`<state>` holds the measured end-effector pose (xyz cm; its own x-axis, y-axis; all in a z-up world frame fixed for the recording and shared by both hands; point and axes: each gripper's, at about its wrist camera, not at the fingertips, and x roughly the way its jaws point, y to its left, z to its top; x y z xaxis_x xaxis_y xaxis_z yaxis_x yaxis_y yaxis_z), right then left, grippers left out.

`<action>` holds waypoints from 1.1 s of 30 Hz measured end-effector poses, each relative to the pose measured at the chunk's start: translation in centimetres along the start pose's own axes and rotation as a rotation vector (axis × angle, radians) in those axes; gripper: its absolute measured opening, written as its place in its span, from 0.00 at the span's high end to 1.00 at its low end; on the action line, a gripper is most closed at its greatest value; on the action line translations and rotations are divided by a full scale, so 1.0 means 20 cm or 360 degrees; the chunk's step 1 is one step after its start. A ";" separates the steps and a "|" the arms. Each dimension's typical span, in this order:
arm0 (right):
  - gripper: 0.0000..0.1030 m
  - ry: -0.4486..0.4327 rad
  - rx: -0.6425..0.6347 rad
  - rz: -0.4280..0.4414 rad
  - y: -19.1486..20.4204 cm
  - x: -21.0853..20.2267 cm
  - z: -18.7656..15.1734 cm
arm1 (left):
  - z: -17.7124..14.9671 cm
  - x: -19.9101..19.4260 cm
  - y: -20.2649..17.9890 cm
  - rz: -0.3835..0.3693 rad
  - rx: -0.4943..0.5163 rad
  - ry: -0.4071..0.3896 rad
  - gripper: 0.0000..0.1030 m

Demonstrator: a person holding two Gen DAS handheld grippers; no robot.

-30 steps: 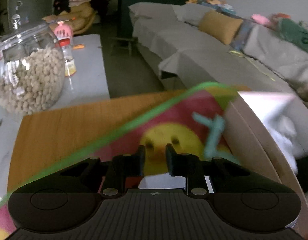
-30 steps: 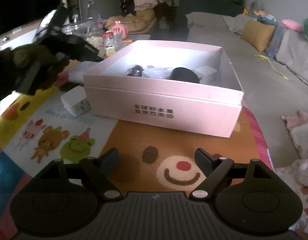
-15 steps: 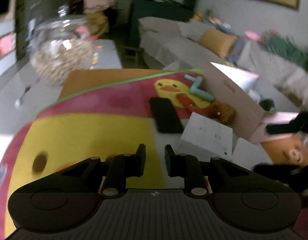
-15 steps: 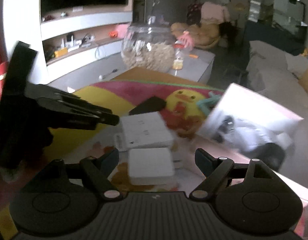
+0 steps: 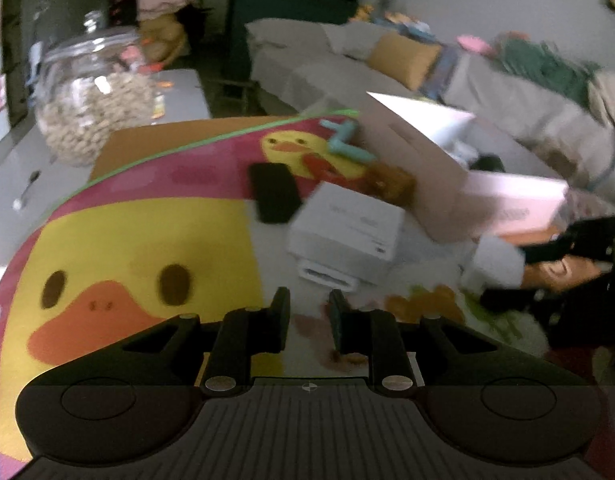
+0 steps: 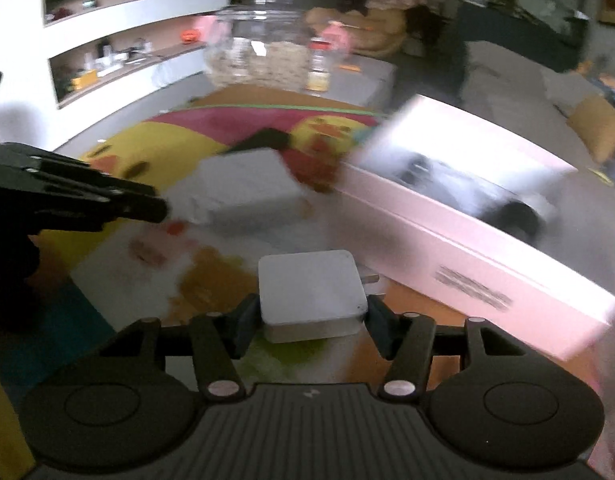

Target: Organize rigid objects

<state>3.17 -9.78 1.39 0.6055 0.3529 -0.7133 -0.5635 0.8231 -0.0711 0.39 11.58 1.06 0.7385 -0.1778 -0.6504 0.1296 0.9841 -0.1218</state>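
Note:
A white plug-in charger (image 6: 311, 292) lies on the cartoon play mat (image 6: 119, 160) between the fingers of my right gripper (image 6: 312, 320). Its jaws are closing and both pads touch the charger's sides. In the left wrist view the charger (image 5: 497, 264) shows at the right edge with the dark right gripper (image 5: 555, 248) on it. My left gripper (image 5: 309, 312) is shut with nothing in it, hanging over the mat near a white box (image 5: 347, 228). The open pink box (image 6: 467, 240) stands to the right with dark items inside.
A flat black device (image 5: 273, 192), a teal piece (image 5: 343, 142) and a small brown toy (image 5: 389, 182) lie beyond the white box. A big glass jar (image 5: 91, 100) and a spoon (image 5: 25, 194) stand on the grey table at the back left. The sofa (image 5: 507, 92) runs along the right.
My right gripper swung from the pink box to the white charger and its jaws closed in on it. My left gripper drew back from the mat's far edge to over the big yellow duck.

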 end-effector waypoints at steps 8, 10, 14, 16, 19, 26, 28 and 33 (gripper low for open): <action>0.44 0.0015 0.0180 -0.0159 -0.21 -0.10 -0.08 | 0.02 0.04 -0.21 -0.0069 0.0202 0.0072 0.66; 0.44 -0.0077 0.0188 -0.0104 -0.21 -0.16 0.00 | 0.02 0.06 -0.22 -0.0073 0.0196 0.0067 0.66; 0.44 -0.0219 0.0162 0.0106 -0.21 -0.23 0.33 | 0.01 0.07 -0.20 -0.0088 0.0111 0.0014 0.66; 0.44 -0.0189 0.0144 0.0190 -0.20 -0.17 0.55 | 0.00 0.06 -0.18 -0.0097 0.0058 -0.0011 0.67; 0.47 -0.0077 0.0042 0.0174 -0.15 0.04 0.88 | -0.02 0.02 -0.10 -0.0107 -0.0093 -0.0060 0.68; 0.76 0.0339 -0.0088 -0.0107 -0.08 0.75 1.27 | -0.12 -0.02 0.16 -0.0152 -0.0594 -0.0267 0.72; 0.77 0.0411 -0.0084 -0.0150 -0.08 0.90 1.30 | -0.13 -0.02 0.17 -0.0147 -0.0626 -0.0264 0.72; 0.78 0.0501 -0.0183 -0.0236 -0.05 1.06 1.27 | -0.12 -0.01 0.18 -0.0203 -0.0625 -0.0259 0.72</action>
<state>30.87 8.26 4.01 0.4925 0.0645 -0.8679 -0.5529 0.7933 -0.2548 -0.90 15.11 -1.14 0.8316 -0.2636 -0.4888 -0.0115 0.8718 -0.4898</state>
